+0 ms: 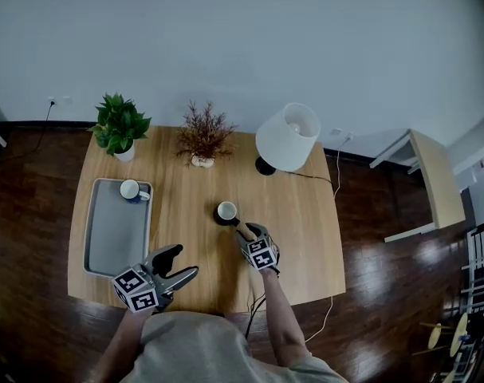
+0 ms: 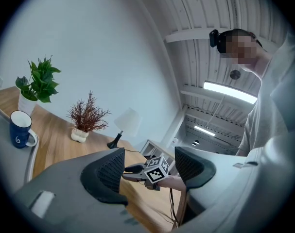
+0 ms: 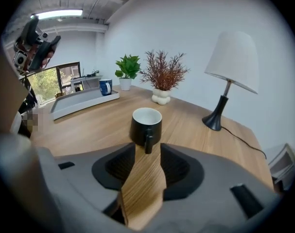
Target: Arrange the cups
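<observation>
A black cup with a white inside stands upright mid-table, its handle turned toward me. My right gripper sits just in front of it, tilted down. In the right gripper view its open jaws flank the tip of the black cup's handle without pressing on it. A blue cup stands in the far corner of the grey tray at the left. My left gripper hovers near the table's front edge beside the tray, level and open, with nothing between its jaws.
Along the table's back edge stand a green potted plant, a dried reddish plant and a white-shaded lamp with a cable running right. A white side table stands on the dark floor to the right.
</observation>
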Motion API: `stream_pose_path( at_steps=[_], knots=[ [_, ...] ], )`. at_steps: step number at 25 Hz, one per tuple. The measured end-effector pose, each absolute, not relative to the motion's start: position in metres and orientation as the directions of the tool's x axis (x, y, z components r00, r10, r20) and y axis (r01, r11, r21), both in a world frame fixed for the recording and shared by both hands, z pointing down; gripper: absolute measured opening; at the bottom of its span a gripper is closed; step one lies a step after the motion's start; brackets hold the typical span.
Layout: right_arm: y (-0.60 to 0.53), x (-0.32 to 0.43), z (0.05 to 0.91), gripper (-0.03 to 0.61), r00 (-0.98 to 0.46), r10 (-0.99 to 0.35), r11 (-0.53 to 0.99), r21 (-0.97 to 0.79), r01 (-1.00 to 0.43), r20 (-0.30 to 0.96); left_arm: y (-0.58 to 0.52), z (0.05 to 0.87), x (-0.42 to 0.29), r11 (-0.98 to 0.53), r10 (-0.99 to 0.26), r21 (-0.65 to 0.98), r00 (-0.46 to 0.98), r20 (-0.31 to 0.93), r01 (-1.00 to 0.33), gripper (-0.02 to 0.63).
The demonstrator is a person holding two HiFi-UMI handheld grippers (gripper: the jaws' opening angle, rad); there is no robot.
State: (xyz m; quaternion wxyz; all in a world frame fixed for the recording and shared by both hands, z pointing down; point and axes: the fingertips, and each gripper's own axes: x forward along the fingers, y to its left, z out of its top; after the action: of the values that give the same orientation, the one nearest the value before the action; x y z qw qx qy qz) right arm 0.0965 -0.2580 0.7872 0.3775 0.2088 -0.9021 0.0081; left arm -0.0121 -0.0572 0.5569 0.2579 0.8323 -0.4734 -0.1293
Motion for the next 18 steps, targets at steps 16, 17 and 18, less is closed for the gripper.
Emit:
stream_pose_path(
  at_steps=[16,17,18],
  knots=[
    [-0.264,0.052,0.806,0.083,-0.407,-0.245,0.956,0.151,-0.25,0.88,-0.046,0.553,-0.032,-0.395,-0.878,0.557,0.479,0.006,-0.731,0.308],
    [-0.261,0.052,0.805,0.083,-0.415,-0.242,0.957,0.144,-0.253,0.877,-0.045,0.553,-0.032,-0.397,-0.877,0.558,0.48,0.004,-0.729,0.308],
    [-0.258,0.052,0.804,0.083,-0.424,-0.236,0.957,0.133,-0.257,0.874,-0.044,0.553,-0.032,-0.399,-0.876,0.559,0.482,0.002,-0.727,0.308]
  ],
)
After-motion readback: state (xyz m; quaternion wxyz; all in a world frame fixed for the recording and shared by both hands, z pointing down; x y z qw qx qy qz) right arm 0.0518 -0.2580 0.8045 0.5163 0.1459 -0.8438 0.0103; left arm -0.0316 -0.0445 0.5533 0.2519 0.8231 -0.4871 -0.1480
